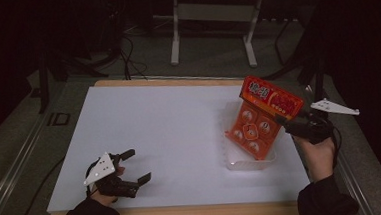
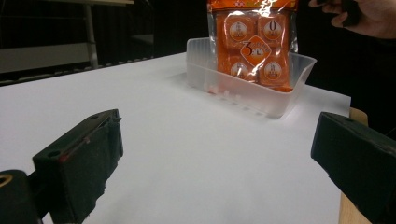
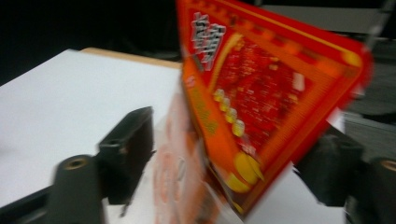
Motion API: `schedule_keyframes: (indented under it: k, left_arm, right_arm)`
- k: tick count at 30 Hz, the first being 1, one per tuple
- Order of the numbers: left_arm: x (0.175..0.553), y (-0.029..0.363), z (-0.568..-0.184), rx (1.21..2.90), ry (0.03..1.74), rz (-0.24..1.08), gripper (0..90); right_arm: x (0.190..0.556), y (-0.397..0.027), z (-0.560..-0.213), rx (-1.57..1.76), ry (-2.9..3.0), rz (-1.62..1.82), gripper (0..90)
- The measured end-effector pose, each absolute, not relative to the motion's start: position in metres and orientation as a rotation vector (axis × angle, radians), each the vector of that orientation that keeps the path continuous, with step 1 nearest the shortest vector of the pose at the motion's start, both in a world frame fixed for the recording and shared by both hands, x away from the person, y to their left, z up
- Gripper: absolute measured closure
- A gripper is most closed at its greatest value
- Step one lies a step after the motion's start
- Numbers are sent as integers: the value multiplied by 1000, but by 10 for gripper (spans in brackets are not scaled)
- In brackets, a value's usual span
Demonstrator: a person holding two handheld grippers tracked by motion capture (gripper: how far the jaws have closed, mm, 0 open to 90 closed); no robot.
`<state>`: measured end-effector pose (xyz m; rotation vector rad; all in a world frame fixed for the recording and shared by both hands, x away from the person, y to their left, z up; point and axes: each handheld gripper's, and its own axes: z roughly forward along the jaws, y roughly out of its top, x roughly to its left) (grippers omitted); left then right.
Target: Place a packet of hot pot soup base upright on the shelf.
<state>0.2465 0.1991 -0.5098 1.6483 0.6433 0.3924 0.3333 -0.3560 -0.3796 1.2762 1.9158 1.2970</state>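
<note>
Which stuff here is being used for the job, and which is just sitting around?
Being used:
- orange snack packet, its lower end down in the tub
- clear plastic tub
- right gripper, at the packet's top edge

Just around:
- left gripper, open and holding nothing
- white board on the table
- metal stand on the floor behind

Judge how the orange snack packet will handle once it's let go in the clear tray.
The orange packet looks glossy, so probably slippery. It stands tilted in the clear tray, apt to flop over. Its top fold bends: likely floppy and light.
</note>
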Motion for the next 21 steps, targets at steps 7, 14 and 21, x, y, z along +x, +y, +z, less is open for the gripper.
schedule_keyframes:
  k: [7,14,21]
  left_arm:
    - [246,199,-509,1643,640,393,29]
    - [246,198,-508,1646,636,392,29]
    - [245,198,-508,1641,633,389,29]
  right_arm:
    - [314,-363,-381,1291,1874,1290,175]
    - [291,-354,-382,1242,1884,1277,175]
    - [277,-338,-385,1171,1932,1318,175]
